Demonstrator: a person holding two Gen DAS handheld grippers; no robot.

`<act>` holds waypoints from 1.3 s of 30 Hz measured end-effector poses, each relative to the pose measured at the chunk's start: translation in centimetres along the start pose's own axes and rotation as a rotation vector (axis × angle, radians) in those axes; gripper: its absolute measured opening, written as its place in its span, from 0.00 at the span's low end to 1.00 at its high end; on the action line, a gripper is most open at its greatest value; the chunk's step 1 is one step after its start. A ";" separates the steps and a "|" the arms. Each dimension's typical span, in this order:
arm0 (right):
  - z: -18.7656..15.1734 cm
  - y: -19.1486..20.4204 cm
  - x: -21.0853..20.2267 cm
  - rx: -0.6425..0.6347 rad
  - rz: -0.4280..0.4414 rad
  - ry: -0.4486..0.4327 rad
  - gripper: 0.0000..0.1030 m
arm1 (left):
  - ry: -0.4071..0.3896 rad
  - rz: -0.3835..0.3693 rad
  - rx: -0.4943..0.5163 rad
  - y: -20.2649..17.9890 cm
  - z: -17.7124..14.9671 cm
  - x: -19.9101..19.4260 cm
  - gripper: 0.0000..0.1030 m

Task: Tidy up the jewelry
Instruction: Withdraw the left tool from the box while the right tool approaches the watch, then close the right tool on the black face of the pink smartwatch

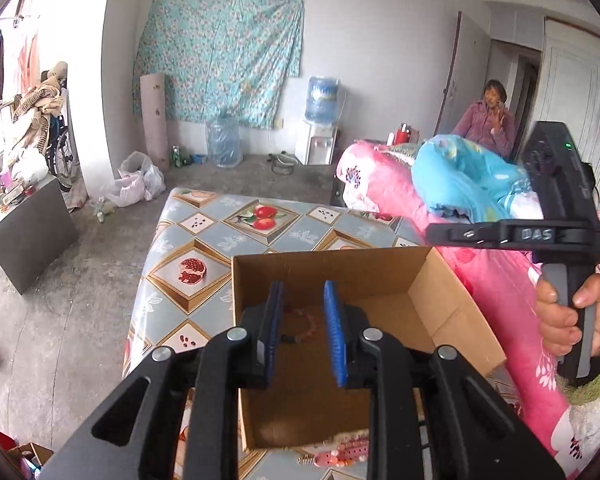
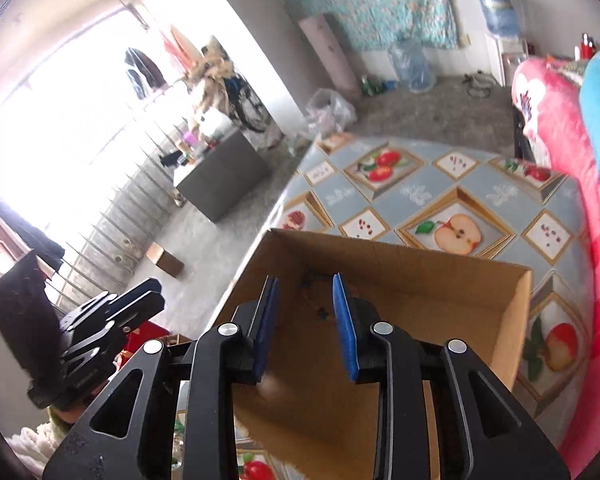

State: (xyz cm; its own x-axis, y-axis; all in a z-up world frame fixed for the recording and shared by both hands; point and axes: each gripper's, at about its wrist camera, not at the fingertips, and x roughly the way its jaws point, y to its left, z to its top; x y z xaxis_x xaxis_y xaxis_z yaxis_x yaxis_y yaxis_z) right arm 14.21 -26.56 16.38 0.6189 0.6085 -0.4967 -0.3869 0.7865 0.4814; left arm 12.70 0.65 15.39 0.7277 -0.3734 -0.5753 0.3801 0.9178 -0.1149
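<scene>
An open cardboard box stands on a table with a fruit-print cloth. My left gripper hovers over the box's left part, jaws apart with nothing between the blue pads. A pink bead bracelet lies on the box floor below it. My right gripper hangs over the same box, open and empty. Beneath it a dark beaded chain rests on the cardboard. More pink jewelry lies on the cloth in front of the box. A hand holds the right tool's handle.
A bed with a pink flowered quilt and a blue blanket borders the table on the right. A person in purple sits behind it. A grey cabinet stands on the floor to the left. The table's left edge drops to bare concrete.
</scene>
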 end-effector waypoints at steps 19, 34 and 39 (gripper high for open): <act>-22.6 1.7 -2.3 -0.082 -0.281 0.081 0.42 | 0.190 0.078 -0.200 -1.1 -19.8 -2.6 0.26; -21.1 2.3 6.0 -0.519 -0.295 0.317 0.50 | 0.232 0.031 -0.035 -4.6 -22.5 1.6 0.26; -21.1 1.9 7.1 -0.597 -0.284 0.396 0.49 | 0.219 -0.022 0.065 -6.6 -22.5 2.3 0.26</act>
State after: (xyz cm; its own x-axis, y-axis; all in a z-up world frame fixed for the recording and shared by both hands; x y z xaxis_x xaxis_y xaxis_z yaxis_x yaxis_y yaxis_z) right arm 3.39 -18.55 -1.48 0.5026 0.2786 -0.8184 -0.6225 0.7736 -0.1189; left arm -1.00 -3.27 -3.44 0.5805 -0.3488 -0.7358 0.4360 0.8963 -0.0809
